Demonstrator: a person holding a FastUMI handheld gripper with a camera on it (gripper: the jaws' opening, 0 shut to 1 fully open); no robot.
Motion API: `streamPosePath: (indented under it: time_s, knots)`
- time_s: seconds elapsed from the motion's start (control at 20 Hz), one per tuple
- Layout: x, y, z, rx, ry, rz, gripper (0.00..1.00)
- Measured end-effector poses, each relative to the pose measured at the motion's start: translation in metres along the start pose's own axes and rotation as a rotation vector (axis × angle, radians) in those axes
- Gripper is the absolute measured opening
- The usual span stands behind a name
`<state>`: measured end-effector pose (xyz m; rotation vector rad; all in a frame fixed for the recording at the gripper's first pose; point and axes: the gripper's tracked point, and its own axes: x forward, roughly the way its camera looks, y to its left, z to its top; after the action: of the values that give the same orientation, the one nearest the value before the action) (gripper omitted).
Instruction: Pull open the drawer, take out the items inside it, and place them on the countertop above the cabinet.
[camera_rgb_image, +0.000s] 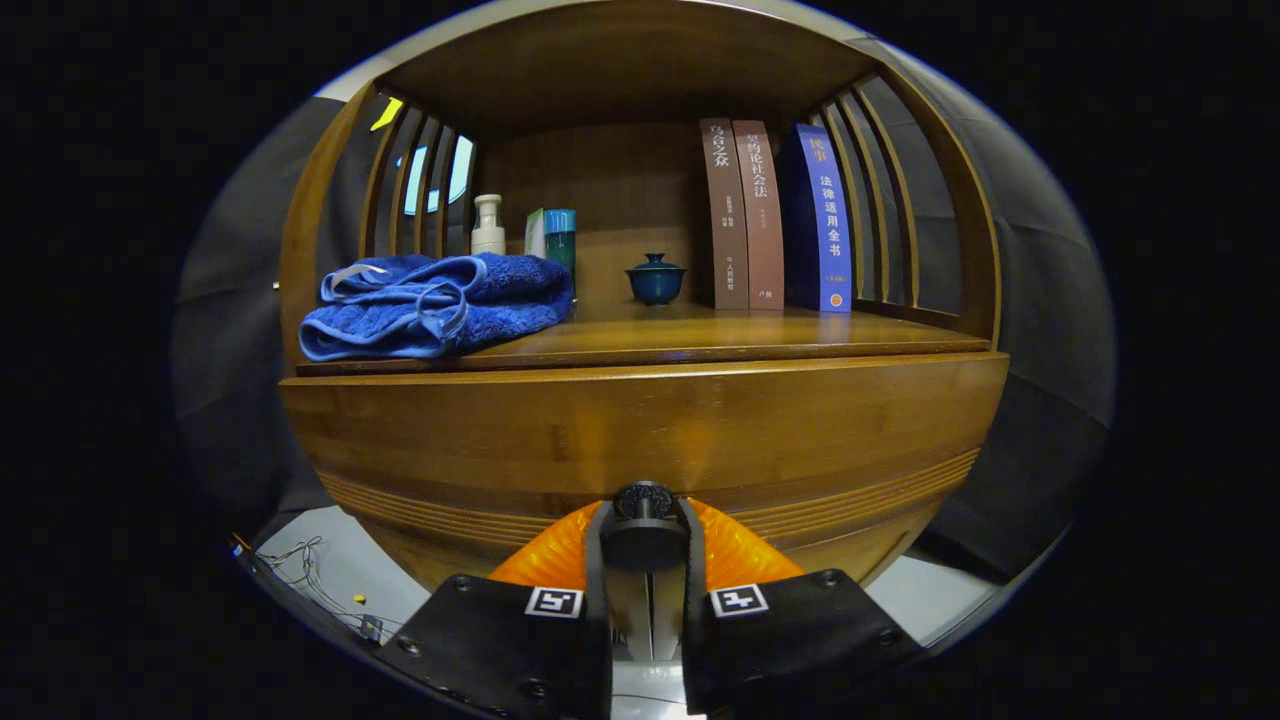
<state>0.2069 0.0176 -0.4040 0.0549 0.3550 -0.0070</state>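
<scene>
Drawer (640, 430) front fills the wooden cabinet (300, 300) face below the countertop (760, 335); it reads as closed, flush with the frame, contents not visible.

Countertop, left to right: folded blue towel (435, 305) at the front left corner; behind it a pale pump bottle (488, 225) and a teal container (560, 235); a small dark lidded cup (656, 279) near centre; three upright books (775, 215) toward the right, against the slatted side.

Gripper (645, 540): fingers drawn in on the dark round knob (644, 500) at the lower middle of the drawer front. Both fingers appear to press its sides, so the claw is clamped on the knob, with no gap showing.

Step in hand, by judgement: the pull, task barely begun. To do it well:
- Draw straight back along the drawer's travel, no sideways or upward component; an off-axis pull could bind the drawer or slip the fingers off the round knob.
- Hold clamp pressure steady and pull slowly.
- Open far enough to expose the interior.

Relative position: drawer directly ahead of the fingers, knob between them. Free countertop lies between towel and cup and in front of the books, suitable for set-down.
</scene>
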Motion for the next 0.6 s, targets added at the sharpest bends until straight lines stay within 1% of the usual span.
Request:
streamPosePath:
  time_s: [0.4, 0.6]
  knots:
    - [-0.082, -0.002, -0.019, -0.005, 0.004, 0.002, 0.32]
    - [-0.116, -0.001, -0.028, -0.006, 0.019, 0.014, 0.32]
